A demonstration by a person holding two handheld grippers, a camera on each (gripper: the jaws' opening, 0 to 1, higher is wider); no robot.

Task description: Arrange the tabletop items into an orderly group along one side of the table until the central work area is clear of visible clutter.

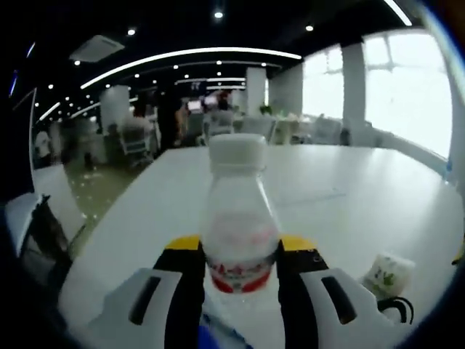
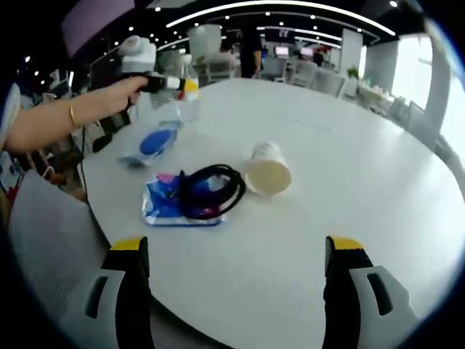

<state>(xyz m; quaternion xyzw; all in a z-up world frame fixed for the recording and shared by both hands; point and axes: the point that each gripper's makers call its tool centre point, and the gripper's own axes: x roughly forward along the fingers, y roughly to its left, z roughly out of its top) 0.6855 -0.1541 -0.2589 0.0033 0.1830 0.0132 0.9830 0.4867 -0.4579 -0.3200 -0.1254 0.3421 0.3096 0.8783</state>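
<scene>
Bottle (image 1: 240,218) — a small clear plastic one with a white cap and a red band on its label — stands at the lower centre of the left gripper view, clamped between the left gripper (image 1: 240,273) fingers, which press its lower body on both sides at about label height. Its long axis runs straight up the frame, cap toward the top, so it sits upright relative to the fingers. It looks light and thin-walled, likely to dent under a hard squeeze and smooth enough to slip; a hold low on the body near the label, as now, seems sounder than one at the narrow neck. In the right gripper view the same bottle shows small at the upper left, held out over the far edge of the white desk (image 2: 378,189) by a person's hand (image 2: 120,94). The right gripper (image 2: 236,283) has its fingers spread wide at the bottom of its frame, gripping nothing. Ahead of it, mid-frame, a paper cup (image 2: 267,171) lies on its side, its mouth facing the lower part of the frame and its long axis running up and slightly left — light, crushable, best taken gently across its wall. Just left of it a black cable coil (image 2: 211,190) rests on a blue packet (image 2: 163,203) — limp and soft both — and a blue and white pouch (image 2: 154,144) lies further up-left.
</scene>
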